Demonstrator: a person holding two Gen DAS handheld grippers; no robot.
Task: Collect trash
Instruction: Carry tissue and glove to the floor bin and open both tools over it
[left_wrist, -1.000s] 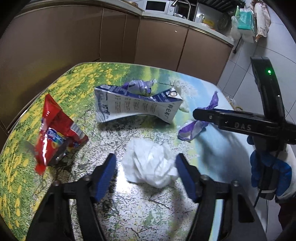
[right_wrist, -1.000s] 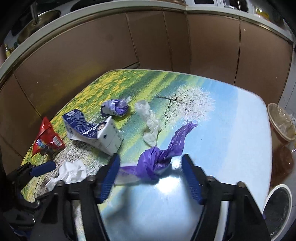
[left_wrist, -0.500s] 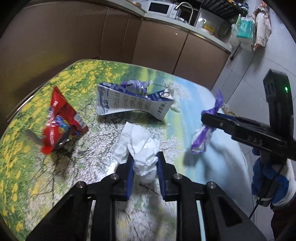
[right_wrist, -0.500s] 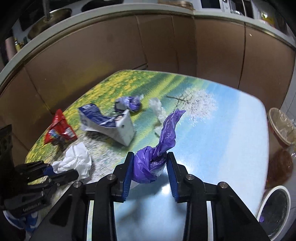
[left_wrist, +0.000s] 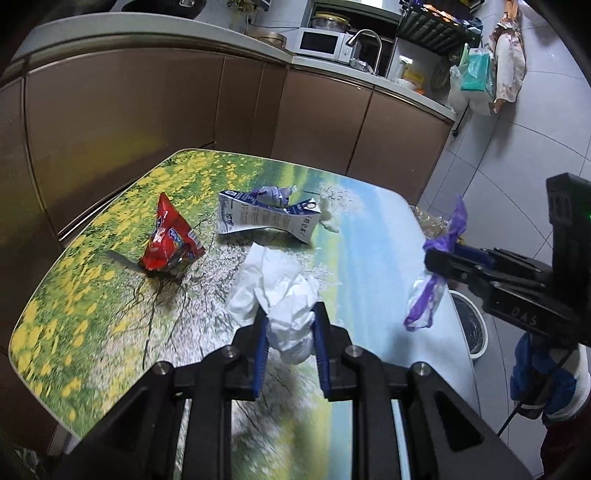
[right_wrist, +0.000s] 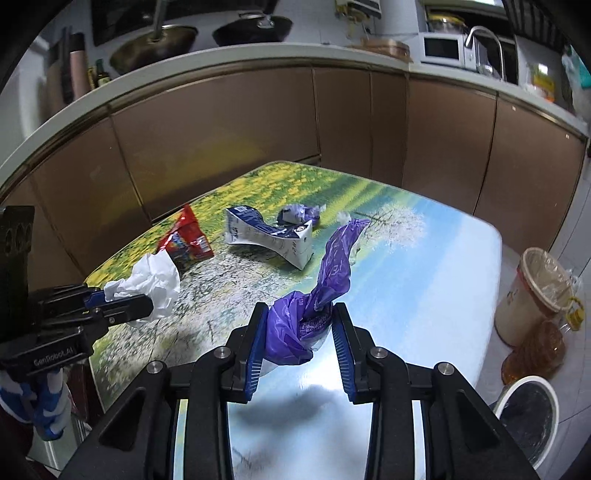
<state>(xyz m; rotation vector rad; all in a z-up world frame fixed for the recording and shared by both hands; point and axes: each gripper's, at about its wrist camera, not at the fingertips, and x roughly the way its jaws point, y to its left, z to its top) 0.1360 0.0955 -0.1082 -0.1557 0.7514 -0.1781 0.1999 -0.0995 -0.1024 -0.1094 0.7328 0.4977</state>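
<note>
Your left tool (left_wrist: 290, 334) pinches the white tissue wad (left_wrist: 280, 291); your right tool (right_wrist: 299, 332) pinches the purple bag (right_wrist: 325, 280), both clear of the desk (right_wrist: 424, 295). Bin (right_wrist: 526, 421) lies at 4 o'clock of the right tool, nearer that hand.

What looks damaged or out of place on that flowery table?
The milk carton lies on its side, crushed and bent. Beside it, a red snack wrapper and a crumpled purple wrapper are strewn across the table.

Wastebasket (right_wrist: 528, 421) cut off; table (left_wrist: 74, 332) edge blurred.
</note>
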